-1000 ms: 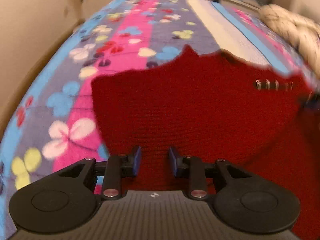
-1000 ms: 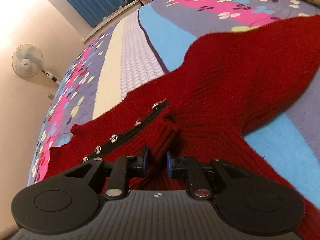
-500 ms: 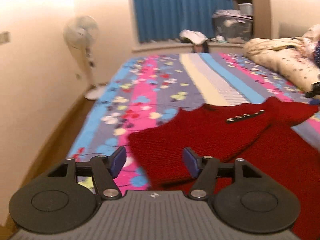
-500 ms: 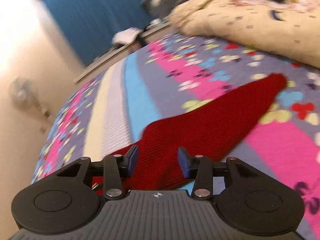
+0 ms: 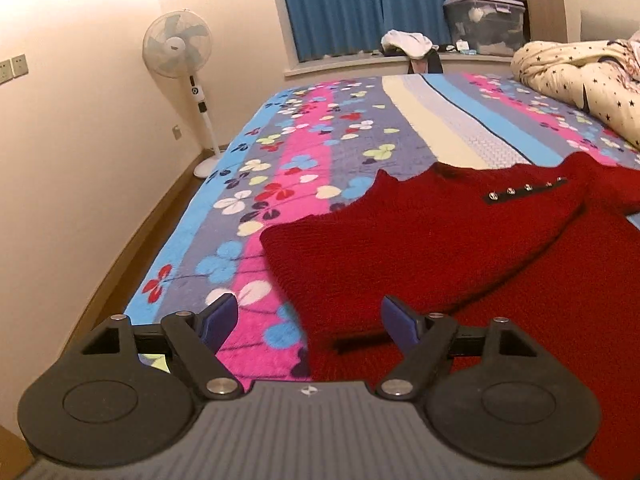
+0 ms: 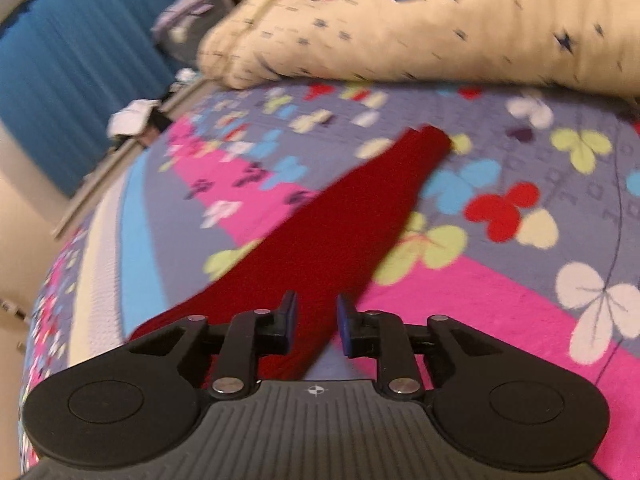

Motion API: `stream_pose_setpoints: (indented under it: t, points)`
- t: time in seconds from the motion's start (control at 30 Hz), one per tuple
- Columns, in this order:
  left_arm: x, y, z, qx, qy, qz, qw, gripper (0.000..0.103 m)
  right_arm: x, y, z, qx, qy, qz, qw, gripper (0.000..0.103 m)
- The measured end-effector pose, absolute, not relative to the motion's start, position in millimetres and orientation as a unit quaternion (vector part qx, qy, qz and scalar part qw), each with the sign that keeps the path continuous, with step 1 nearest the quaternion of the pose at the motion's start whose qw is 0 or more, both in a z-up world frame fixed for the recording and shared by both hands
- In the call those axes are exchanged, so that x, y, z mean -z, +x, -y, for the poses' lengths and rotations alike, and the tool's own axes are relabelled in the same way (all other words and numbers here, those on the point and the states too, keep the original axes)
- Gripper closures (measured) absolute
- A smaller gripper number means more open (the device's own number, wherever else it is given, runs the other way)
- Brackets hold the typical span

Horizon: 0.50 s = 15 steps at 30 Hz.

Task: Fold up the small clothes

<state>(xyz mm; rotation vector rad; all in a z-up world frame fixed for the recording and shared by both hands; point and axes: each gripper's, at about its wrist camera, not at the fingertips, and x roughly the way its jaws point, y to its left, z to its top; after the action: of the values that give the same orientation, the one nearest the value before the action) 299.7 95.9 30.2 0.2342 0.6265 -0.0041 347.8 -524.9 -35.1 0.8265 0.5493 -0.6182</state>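
Red knit sweater [image 5: 432, 240] lay flat on the bed's floral blanket [image 5: 288, 152], one side panel folded in over the body, button strip [image 5: 526, 191] facing up, presumably so the sleeve could go next. My left tool [image 5: 310, 322] hung wide over the near hem, jaws just opened, nothing between the pads. Right tool [image 6: 316, 322] stood narrow and empty above the far sleeve [image 6: 360, 216], which was stretched out toward the star-print duvet [image 6: 440, 28]. Fan [image 5: 178, 52] and blue curtains [image 5: 352, 4] at the far wall.

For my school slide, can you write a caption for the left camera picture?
Open left gripper hovers over a red sweater on a flowery bedspread.
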Motion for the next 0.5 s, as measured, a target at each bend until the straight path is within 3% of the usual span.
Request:
stream_pose_setpoints:
  t: [0.03,0.1,0.43,0.5]
  points:
    - [-24.9,307.7,-98.9,0.004,0.109,-0.313,0.943,0.02,39.5,347.7,530.3,0.298,0.397,-0.261,0.828,0.078]
    - [-23.3,311.1,-100.0,0.008,0.104,-0.32,0.942,0.02,51.9,347.2,543.1,0.308,0.42,-0.262,0.812,0.068]
    - [-22.4,316.9,-108.2,0.007,0.087,-0.329,0.94,0.019,78.4,358.7,573.3,0.279,0.453,-0.201,0.822,0.068]
    - [-22.2,317.1,-108.2,0.009,0.087,-0.33,0.94,0.019,79.0,362.1,575.7,0.278,0.445,-0.201,0.827,0.074]
